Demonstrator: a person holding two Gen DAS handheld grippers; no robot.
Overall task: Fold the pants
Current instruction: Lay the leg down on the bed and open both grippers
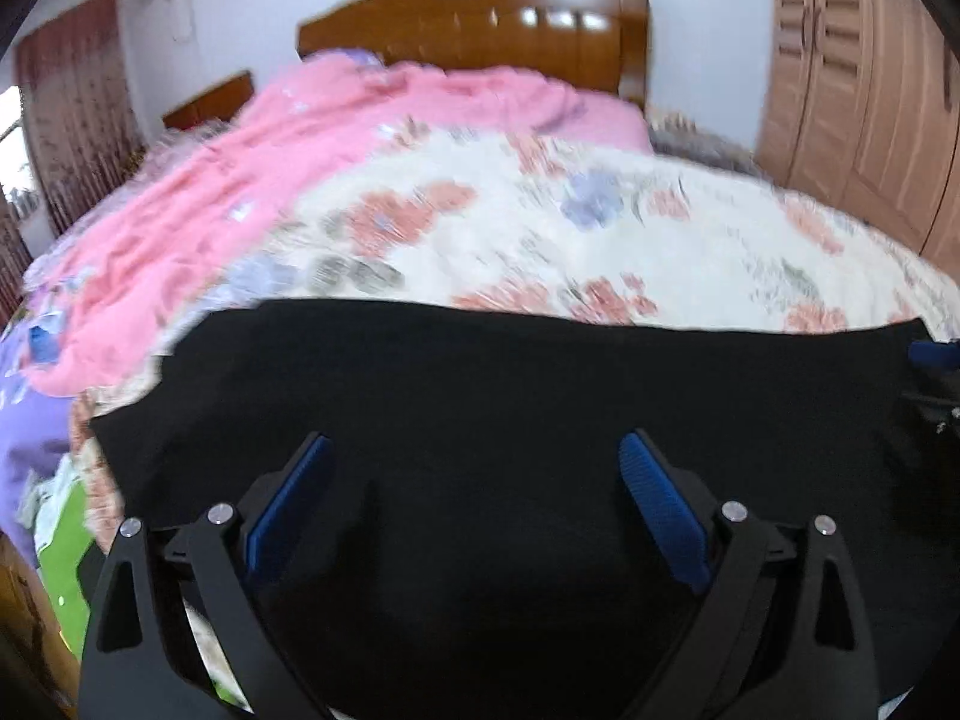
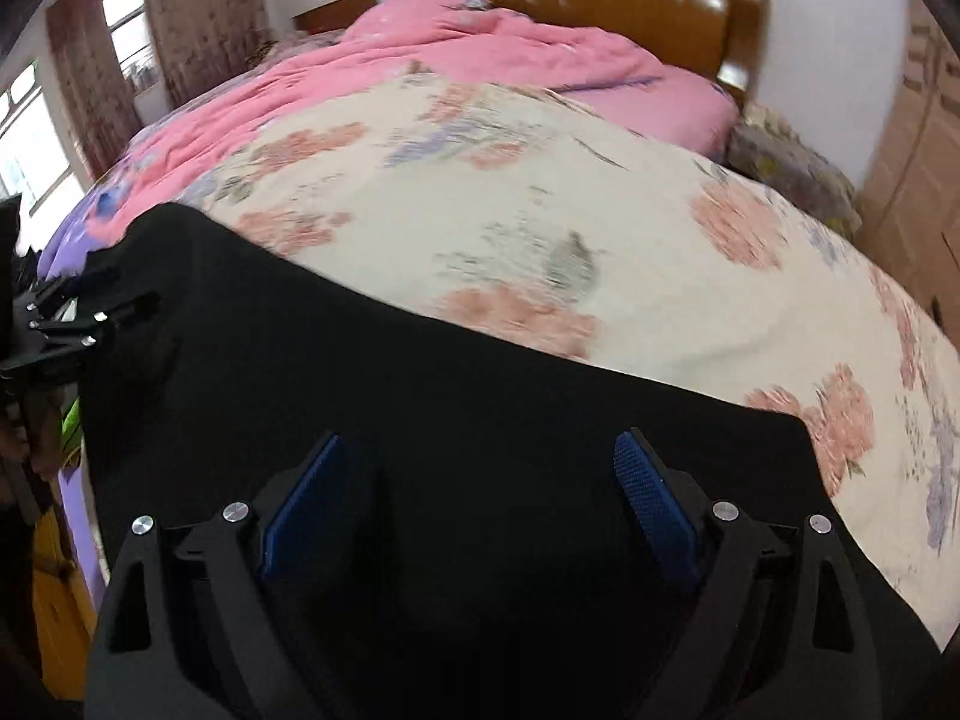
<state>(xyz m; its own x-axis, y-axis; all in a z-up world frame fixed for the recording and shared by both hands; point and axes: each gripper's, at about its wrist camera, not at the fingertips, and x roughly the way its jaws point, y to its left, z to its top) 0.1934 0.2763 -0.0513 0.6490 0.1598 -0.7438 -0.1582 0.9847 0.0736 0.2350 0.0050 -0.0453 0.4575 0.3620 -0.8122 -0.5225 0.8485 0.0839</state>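
Note:
Black pants (image 1: 480, 372) lie flat across the near end of the bed, filling the lower half of both views. My left gripper (image 1: 477, 441) hovers over them with its blue pads (image 1: 300, 498) spread wide and only flat cloth below the gap. My right gripper (image 2: 480, 438) also stands open over the pants (image 2: 420, 372), nearer their right-hand edge. Each gripper shows in the other's view: the right one (image 1: 936, 384) at the far right edge, the left one (image 2: 66, 318) at the far left by the pants' corner. Both pictures are motion-blurred.
A cream floral bedspread (image 1: 600, 228) covers the bed beyond the pants. A crumpled pink quilt (image 1: 300, 138) lies toward the wooden headboard (image 1: 480, 24). A wooden wardrobe (image 1: 858, 90) stands at the right, curtains and a window (image 2: 36, 138) at the left.

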